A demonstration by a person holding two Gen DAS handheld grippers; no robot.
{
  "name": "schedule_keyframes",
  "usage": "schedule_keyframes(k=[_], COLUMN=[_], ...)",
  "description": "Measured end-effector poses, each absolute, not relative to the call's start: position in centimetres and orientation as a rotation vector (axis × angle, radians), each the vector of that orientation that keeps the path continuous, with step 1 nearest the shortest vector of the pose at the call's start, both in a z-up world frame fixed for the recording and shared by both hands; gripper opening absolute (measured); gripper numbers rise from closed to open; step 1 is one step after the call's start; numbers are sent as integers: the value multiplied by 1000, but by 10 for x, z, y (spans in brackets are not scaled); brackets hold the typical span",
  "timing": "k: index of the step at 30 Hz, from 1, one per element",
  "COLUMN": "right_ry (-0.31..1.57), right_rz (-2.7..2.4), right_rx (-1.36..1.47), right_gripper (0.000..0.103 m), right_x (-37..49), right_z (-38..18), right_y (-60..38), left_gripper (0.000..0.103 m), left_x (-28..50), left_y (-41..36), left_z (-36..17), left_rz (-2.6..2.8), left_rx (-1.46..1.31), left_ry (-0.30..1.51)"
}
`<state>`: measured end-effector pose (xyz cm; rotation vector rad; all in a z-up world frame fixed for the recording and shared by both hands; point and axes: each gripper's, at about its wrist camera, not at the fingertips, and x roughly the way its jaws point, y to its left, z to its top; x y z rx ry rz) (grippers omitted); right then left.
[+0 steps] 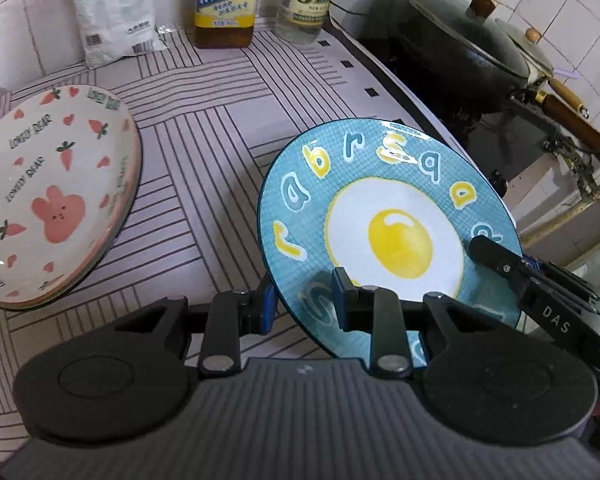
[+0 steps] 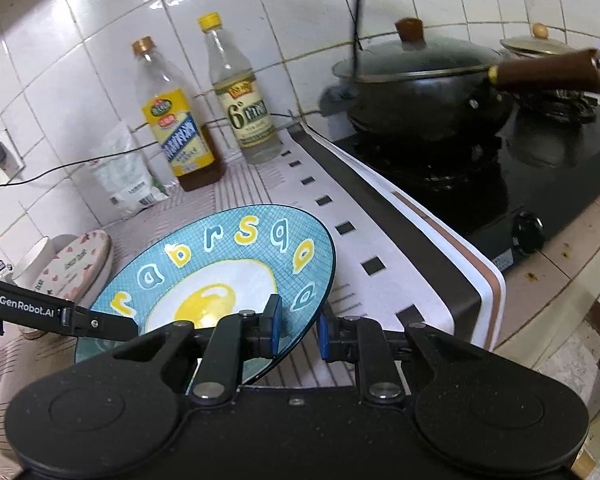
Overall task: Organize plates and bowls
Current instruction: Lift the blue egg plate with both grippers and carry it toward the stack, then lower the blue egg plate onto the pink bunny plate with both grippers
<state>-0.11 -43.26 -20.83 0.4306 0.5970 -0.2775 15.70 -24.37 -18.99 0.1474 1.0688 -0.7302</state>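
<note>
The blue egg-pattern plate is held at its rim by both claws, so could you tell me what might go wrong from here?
1. The blue egg-pattern ceramic plate is tilted and pinched only at its rim by the left claw and right claw; it could slip and chip.
2. Swinging it left could knock the pink bunny-print plate stack.

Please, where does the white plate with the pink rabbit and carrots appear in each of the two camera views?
Left wrist view: the rabbit plate fills the left edge, on the striped cloth, apart from the blue egg plate.
Right wrist view: the rabbit plate is small at the left, beyond the blue egg plate, partly hidden by the left gripper.
Shared landmark: the yellow-label bottle against the tiled wall.
</note>
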Motion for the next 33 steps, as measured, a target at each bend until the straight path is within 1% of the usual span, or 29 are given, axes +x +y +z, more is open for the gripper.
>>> schedule_keyframes(k=[17, 25, 33], right_ry=[538, 518, 501], right_rz=[-187, -135, -74], right_rx=[390, 381, 386], right_gripper=[22, 22, 22], right_x=[2, 8, 31], right_z=[-169, -150, -152], right_y=[-398, -373, -349], left_gripper=[26, 26, 26], left_x=[141, 147, 160], left_y=[-189, -156, -122], left_z=[-147, -133, -128], left_rz=[-679, -640, -559], left_rx=[106, 54, 33], left_ry=[981, 965, 956])
